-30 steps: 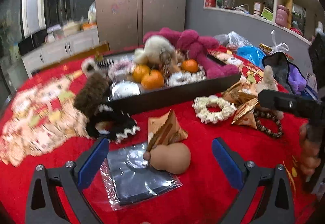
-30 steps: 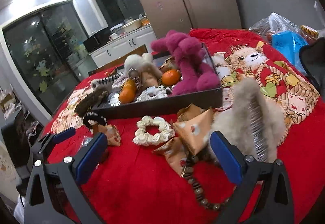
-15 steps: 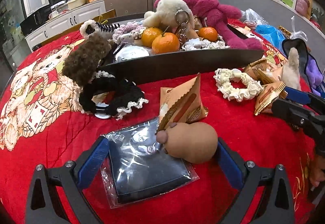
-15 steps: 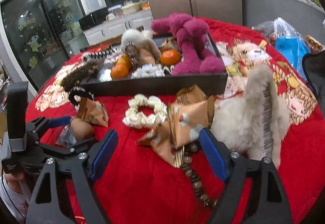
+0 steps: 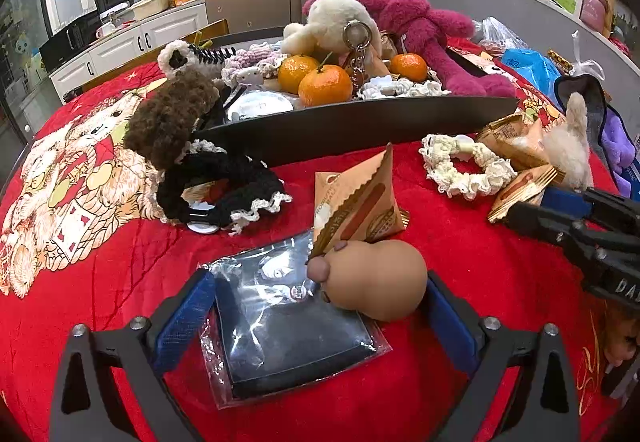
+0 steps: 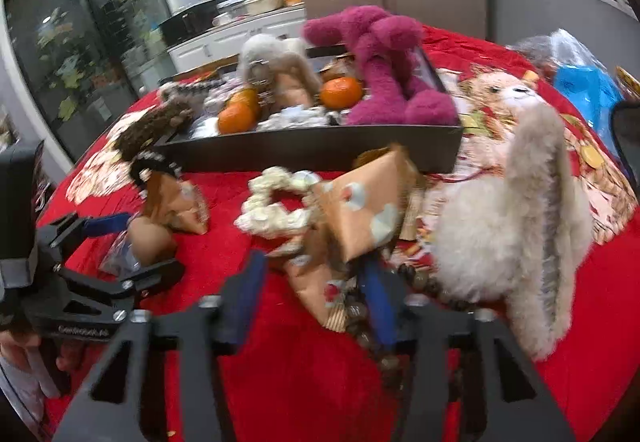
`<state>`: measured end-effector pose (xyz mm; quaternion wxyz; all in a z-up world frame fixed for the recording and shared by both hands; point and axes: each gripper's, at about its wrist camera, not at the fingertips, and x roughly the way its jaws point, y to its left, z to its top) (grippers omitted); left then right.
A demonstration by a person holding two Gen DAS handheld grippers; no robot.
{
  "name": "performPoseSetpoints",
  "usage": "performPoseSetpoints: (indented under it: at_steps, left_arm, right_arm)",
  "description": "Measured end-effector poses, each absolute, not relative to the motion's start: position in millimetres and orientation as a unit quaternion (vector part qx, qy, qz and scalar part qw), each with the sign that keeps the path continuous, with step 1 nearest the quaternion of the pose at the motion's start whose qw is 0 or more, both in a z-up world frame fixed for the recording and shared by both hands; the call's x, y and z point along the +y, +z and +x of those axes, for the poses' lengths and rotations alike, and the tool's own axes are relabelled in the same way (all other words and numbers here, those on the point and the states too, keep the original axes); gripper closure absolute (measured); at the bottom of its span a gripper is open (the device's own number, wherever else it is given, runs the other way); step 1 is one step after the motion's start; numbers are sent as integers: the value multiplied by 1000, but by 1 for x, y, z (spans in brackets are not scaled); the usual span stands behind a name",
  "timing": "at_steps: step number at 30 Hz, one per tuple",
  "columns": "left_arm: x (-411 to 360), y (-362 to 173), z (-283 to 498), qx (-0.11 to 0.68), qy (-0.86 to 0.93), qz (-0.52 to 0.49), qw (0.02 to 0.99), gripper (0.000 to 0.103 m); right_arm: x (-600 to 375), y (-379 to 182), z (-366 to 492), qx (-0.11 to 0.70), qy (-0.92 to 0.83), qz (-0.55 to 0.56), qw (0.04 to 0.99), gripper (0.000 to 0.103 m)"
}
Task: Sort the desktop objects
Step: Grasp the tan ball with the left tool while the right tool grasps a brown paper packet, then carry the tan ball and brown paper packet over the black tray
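Note:
My left gripper [image 5: 318, 318] straddles a tan gourd-shaped toy [image 5: 376, 278] that lies on a clear bag holding a dark item [image 5: 288, 326]. Its jaws are closing, still wide, and the right pad sits beside the gourd. My right gripper [image 6: 310, 298] is closing around an orange-brown snack packet [image 6: 316, 286], which lies between the pads. A strip of red cloth still shows beside the left pad. This view is blurred. More packets [image 6: 364, 209] are piled behind it. The black tray [image 5: 360, 125] at the back holds tangerines [image 5: 324, 85] and plush toys.
On the red cloth lie a white scrunchie [image 5: 466, 165], a standing snack packet [image 5: 356, 201], a black lace scrunchie [image 5: 224, 189] and a brown furry clip [image 5: 168, 121]. A beige furry hair claw [image 6: 520, 226] and a bead bracelet [image 6: 424, 282] sit to the right of the right gripper.
The left gripper has dipped and come in over the gourd and bag. The right gripper's jaws have narrowed a lot and moved down onto the snack packets.

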<state>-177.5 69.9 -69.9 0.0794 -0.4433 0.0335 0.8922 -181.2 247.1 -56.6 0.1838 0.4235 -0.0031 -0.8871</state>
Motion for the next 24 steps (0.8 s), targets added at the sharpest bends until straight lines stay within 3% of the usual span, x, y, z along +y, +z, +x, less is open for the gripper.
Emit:
performPoseSetpoints:
  at_steps: [3,5,6,24]
  left_arm:
    - [70,-65,-173,38,897,-433,77,22]
    - [73,-62,-168,47,901,-425,80,38]
    - [75,-58,-164,53,904,-416,76,53]
    - [71,-27,-146,25,921,-375,102,54]
  right_arm:
    - [244,-55,-179,3,-887,420,190,71]
    - [243,-55,-177,5,-887,419,194,72]
    - [242,-54,-177,5,-886,419,198,73]
    - [242,-25,-160,-10,-896,371,244,79]
